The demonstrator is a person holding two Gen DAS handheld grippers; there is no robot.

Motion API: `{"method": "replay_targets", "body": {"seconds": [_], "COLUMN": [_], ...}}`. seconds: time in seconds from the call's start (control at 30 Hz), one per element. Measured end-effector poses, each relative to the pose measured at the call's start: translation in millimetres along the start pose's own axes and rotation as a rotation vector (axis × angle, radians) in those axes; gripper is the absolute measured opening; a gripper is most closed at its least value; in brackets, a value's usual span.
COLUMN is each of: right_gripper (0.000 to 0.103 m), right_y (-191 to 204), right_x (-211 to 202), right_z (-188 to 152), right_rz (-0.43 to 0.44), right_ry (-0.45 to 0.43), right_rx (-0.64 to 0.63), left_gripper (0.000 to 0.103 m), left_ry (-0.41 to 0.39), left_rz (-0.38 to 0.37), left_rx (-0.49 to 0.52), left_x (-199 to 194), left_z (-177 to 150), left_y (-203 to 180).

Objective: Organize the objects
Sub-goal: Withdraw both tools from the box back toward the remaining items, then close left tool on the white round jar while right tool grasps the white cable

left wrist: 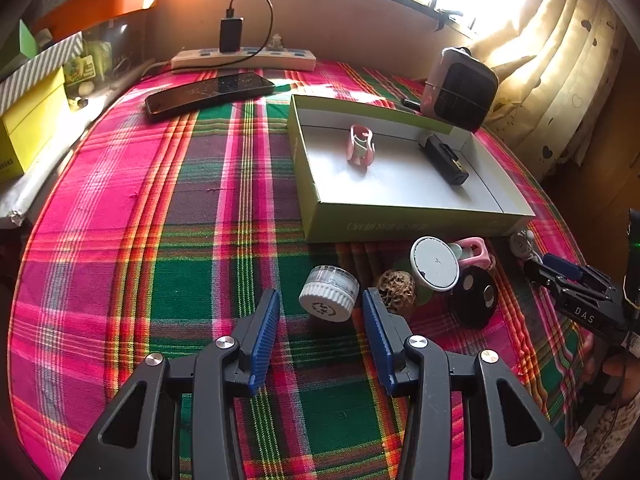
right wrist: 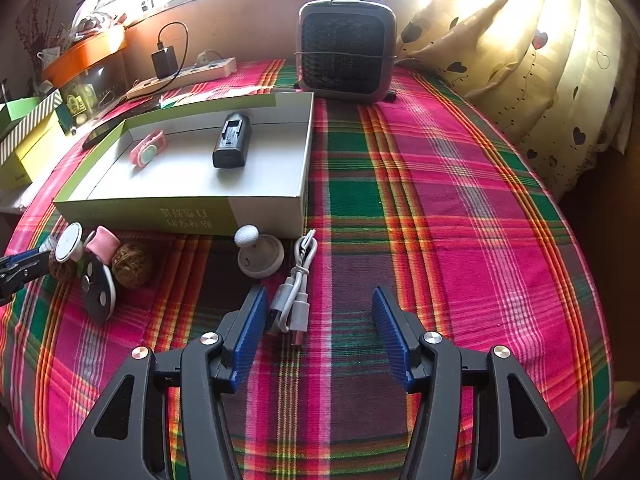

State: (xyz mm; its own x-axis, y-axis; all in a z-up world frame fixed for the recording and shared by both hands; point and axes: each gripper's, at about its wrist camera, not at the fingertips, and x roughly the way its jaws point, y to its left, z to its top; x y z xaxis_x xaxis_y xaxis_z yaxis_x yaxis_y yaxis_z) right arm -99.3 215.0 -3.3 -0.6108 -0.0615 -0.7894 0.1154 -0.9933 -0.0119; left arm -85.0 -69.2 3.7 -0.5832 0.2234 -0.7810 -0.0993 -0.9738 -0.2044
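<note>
Left wrist view first: the left gripper (left wrist: 320,312) hangs low over the plaid tablecloth (left wrist: 120,240), its blue-padded jaws spread wide and holding nothing, with a small clear jar (left wrist: 330,292) lying on its side just ahead of the tips, nearer the right finger. Just beyond that jar, short of the green cardboard box (left wrist: 400,224), sits a huddle of loose things: a wrinkled walnut (left wrist: 396,290), a white round disc (left wrist: 435,262), a black round disc (left wrist: 476,298) and a pink clip (left wrist: 476,250). Inside the box lie another pink clip (left wrist: 361,146) and a black battery pack (left wrist: 444,158). Behind the box stands a small grey fan (left wrist: 460,88), with a phone (left wrist: 208,92) and a power strip (left wrist: 244,58) off to the box's left. On the other side, the right gripper (right wrist: 320,316) is also held low and level above the cloth, jaws apart and empty; a coiled white cable (right wrist: 294,292) lies just inside its left finger, and a white knobbed stand (right wrist: 258,252) rests against the box's near wall.
</note>
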Motion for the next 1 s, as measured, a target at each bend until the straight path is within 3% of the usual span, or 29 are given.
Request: {"method": "replay_targets", "body": {"seconds": [0.33, 0.77, 1.0], "right_gripper": [0.055, 0.054, 0.043], "right_y": [-3.9, -3.0, 0.0], "right_x": [1.9, 1.1, -0.4], "right_z": [2.3, 1.5, 0.6], "right_rz": [-0.002, 0.011, 0.025], "right_ry": [-0.003, -0.004, -0.008], "right_rx": [0.006, 0.004, -0.009], "left_gripper": [0.041, 0.04, 0.026], "left_ry": [-0.01, -0.021, -0.025], "left_rz": [0.053, 0.065, 0.093], "left_rx": [0.044, 0.042, 0.04], "left_x": [4.0, 6.1, 6.9], "left_z": [3.3, 5.0, 5.7], "left_y": [-5.7, -4.3, -1.5]}}
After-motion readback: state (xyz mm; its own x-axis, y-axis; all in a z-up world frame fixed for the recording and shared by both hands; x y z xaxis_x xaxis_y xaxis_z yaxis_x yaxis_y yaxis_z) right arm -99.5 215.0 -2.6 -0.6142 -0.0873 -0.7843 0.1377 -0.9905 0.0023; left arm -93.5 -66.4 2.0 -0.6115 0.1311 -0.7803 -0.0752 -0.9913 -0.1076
